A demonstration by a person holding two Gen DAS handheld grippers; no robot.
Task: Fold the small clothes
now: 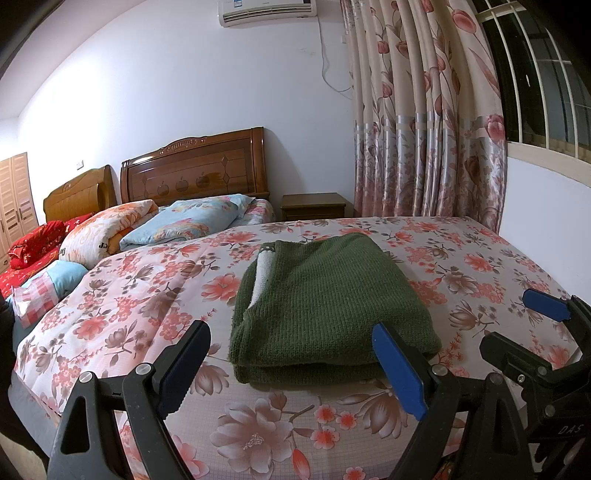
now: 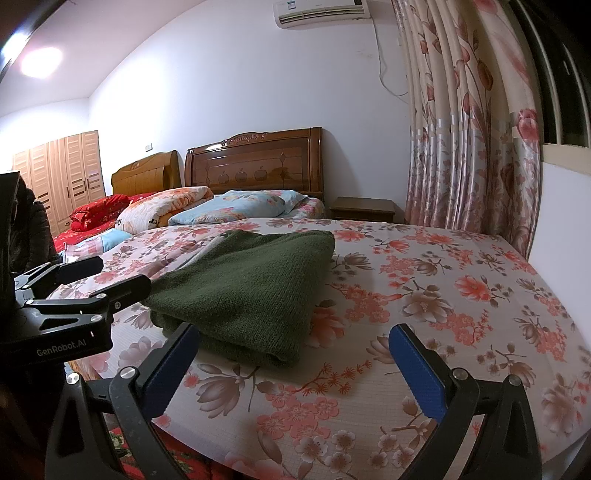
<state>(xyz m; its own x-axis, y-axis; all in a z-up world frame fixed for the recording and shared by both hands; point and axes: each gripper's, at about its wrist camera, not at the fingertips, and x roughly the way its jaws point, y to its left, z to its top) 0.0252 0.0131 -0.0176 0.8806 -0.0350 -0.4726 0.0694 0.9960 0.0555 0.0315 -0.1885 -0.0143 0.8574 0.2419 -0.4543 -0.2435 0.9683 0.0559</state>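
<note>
A dark green knitted sweater lies folded into a thick rectangle on the flowered bedsheet, its doubled edge facing the near side of the bed. A strip of white fabric shows at its 9 o'clock edge in the left wrist view.

The left gripper hangs just before the sweater's near edge, jaws spread wide with nothing between the pads; the sweater's fold sits beyond the gap at 12 o'clock, and neither pad presses on it. The right gripper is likewise wide open and empty over bare sheet, with the sweater at about 11 o'clock from it, its near corner close to the left-hand finger; whether they touch cannot be told.

Farther out, at 10 o'clock, pillows and a rolled quilt lie before two wooden headboards. A small nightstand stands at 12 o'clock, a flowered curtain hangs at 1 o'clock, and an air conditioner sits high on the wall.
</note>
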